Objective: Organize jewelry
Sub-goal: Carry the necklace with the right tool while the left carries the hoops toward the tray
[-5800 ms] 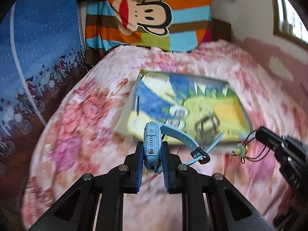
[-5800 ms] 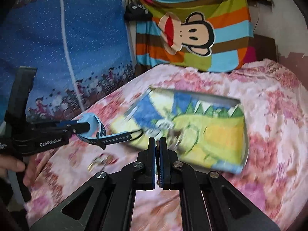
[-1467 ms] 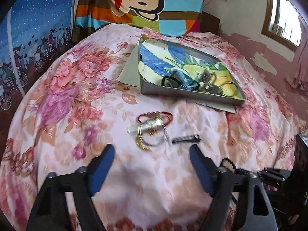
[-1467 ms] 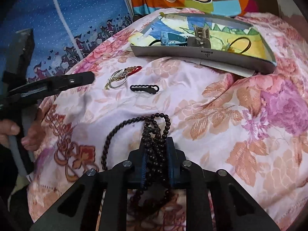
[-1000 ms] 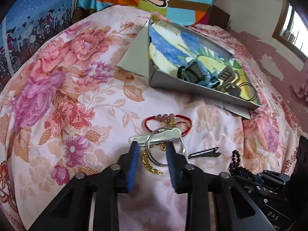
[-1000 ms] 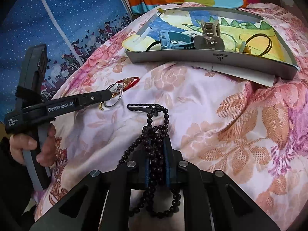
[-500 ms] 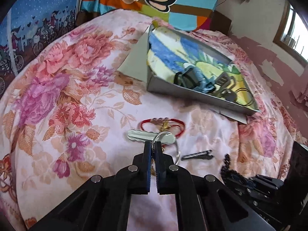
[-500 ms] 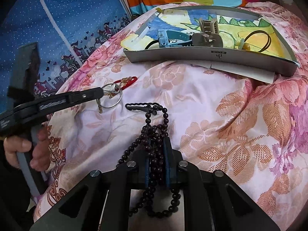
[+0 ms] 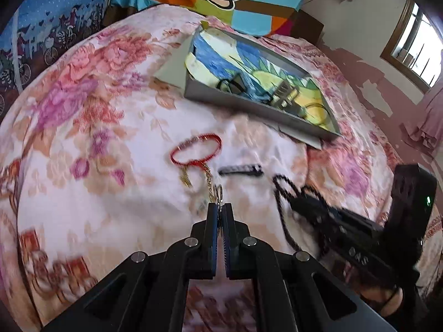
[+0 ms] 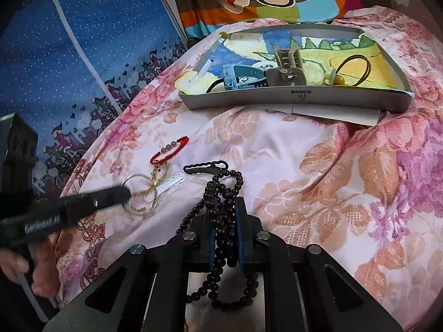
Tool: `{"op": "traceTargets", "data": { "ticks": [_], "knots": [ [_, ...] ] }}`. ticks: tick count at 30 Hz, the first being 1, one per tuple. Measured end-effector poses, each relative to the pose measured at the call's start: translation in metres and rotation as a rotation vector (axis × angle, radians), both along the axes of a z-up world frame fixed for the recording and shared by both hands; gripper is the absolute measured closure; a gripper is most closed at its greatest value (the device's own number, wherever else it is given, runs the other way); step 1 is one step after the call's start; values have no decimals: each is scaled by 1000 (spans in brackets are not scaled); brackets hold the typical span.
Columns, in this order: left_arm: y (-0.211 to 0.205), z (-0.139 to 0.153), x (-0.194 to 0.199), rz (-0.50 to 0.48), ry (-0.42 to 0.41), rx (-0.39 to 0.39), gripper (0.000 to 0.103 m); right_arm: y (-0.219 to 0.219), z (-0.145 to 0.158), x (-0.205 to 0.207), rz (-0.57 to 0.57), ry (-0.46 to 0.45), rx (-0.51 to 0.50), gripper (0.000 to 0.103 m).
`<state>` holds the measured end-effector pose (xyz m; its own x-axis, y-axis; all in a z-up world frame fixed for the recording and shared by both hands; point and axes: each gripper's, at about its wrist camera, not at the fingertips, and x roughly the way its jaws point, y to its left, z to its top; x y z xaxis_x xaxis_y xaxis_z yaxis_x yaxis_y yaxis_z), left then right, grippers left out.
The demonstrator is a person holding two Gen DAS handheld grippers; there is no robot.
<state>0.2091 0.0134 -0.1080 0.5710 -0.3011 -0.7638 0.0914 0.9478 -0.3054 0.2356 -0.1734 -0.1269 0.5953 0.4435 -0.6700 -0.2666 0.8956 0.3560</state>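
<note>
On a floral quilt [image 10: 318,166], the left gripper [image 9: 220,211] has its fingers pressed together on the edge of a metal ring [image 10: 142,193]; a gold chain [image 10: 155,178] runs from the ring up to a red bracelet [image 9: 196,149] lying just beyond. A silver clip [image 10: 171,184] lies against the ring, under the chain. The right gripper [image 10: 225,221] pinches a bunch of dark beads [image 10: 221,193], whose loops spill ahead over the quilt and hang down behind the fingers. The front loop touches a black hairpin [image 10: 206,168] lying flat near the bracelet. Farther back sits a grey tray [image 10: 299,98] lined with a dinosaur drawing, holding a blue watch [image 10: 231,78], a grey claw clip [image 10: 286,67] and a hair tie [image 10: 353,70]. A hand [image 10: 36,271] grips the left tool's handle.
</note>
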Motion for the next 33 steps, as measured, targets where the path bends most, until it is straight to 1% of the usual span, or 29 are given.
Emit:
{"op": "traceTargets", "data": {
  "ticks": [4,10,14,18,22,27,33],
  "knots": [
    [-5,0,-18,0,15,-13,100,-3,1,-5,-5,3,17,92],
    [-5,8,-39,14,15,-30,100,-7,-3,-22,-4,24,41,92],
    [-7,17,-50,14,-5,-24,100,-11,3,-37,0,5,39,92],
    [-11,32,-51,5,-35,-17,100,-20,10,-43,-2,-13,28,92],
    [-17,49,-43,-13,-75,-4,100,-32,22,-41,-11,-43,13,92],
    [-24,67,-24,-28,-120,-3,100,-51,48,-33,-28,-114,-5,92],
    [-38,87,18,-46,-190,-6,100,-64,88,-9,-23,-222,-56,92]
  ]
}}
